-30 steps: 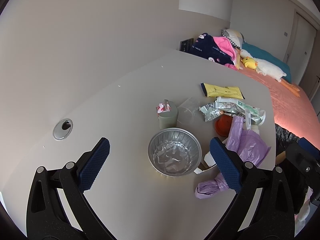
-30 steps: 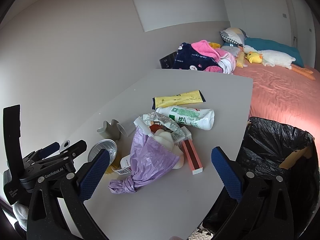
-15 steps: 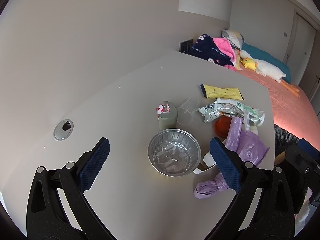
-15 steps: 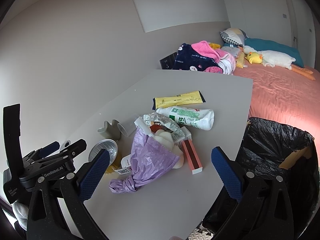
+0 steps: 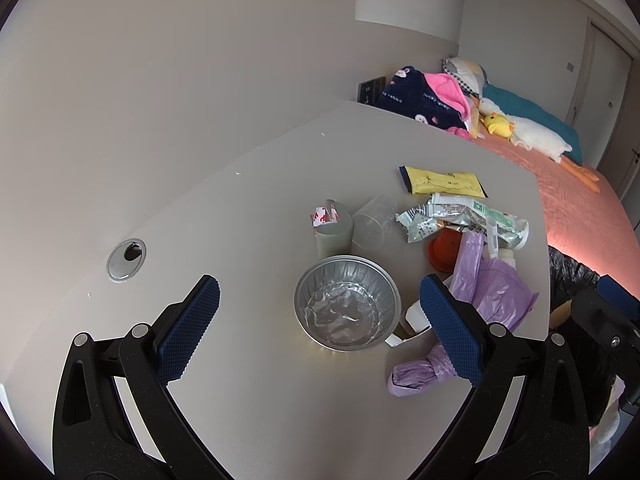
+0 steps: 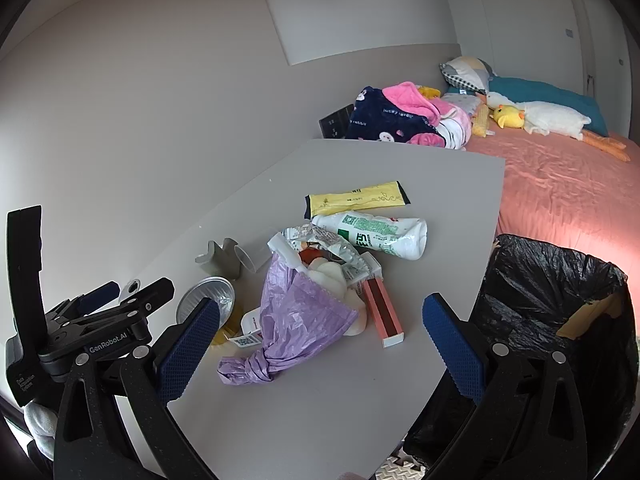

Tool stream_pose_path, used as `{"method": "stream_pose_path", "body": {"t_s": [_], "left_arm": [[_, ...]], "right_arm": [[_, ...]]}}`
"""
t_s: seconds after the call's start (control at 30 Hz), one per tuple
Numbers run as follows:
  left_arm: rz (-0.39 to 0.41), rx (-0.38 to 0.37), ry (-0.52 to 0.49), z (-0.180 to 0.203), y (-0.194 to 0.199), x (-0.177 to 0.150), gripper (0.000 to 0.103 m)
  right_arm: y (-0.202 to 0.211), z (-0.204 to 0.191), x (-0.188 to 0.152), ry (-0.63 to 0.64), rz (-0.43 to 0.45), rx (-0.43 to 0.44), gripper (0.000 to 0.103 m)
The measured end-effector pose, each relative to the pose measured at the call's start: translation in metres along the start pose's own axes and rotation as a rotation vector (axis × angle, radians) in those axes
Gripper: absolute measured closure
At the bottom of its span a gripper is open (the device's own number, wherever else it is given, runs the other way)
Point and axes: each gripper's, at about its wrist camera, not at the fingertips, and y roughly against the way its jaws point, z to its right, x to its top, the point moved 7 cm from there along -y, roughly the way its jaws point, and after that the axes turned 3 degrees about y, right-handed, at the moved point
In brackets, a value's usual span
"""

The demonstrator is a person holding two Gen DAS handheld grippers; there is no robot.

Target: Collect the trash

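Your left gripper [image 5: 320, 334] has its jaws spread wide and holds nothing. It hangs over the table [image 5: 240, 392], and the foil bowl [image 5: 347, 307] sits right between the blue pads [image 5: 188, 332]. Just behind the bowl stand a gray cup [image 5: 334, 236] and a clear cup [image 5: 372, 224] lying on its side, touching each other.

Your right gripper [image 6: 320, 344] is wide open too, with nothing in it. The purple bag [image 6: 298, 320] lies on the table in front of it, its knot nearest you. White lumps and crumpled wrappers poke out of the bag's far end. A pink box [image 6: 382, 314] lies just beside the bag on the right. Behind that are a white and green pack [image 6: 372, 234] and then a yellow pack [image 6: 356, 200].

The black trash bag [image 6: 560, 320] stands open next to the table's right edge, past your right finger. Nothing blocks the way to it. A bed [image 6: 560, 184] with toys lies far behind.
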Motion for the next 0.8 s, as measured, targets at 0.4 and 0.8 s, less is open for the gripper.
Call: {"method": "stream_pose_path", "body": {"t_s": [0.4,0.8], "left_arm": [[-0.001,0.001,-0.009,0.0021,0.0005,-0.0016,0.007],[-0.015,0.007,-0.015,0.0029,-0.0046,-0.0048,0.007]], "right_arm": [[0.0008,0.0010,-0.0006,0.000,-0.001,0.000,0.002],[-0.0020,0.0013,-0.0067,0.000,-0.013,0.014,0.002]]}}
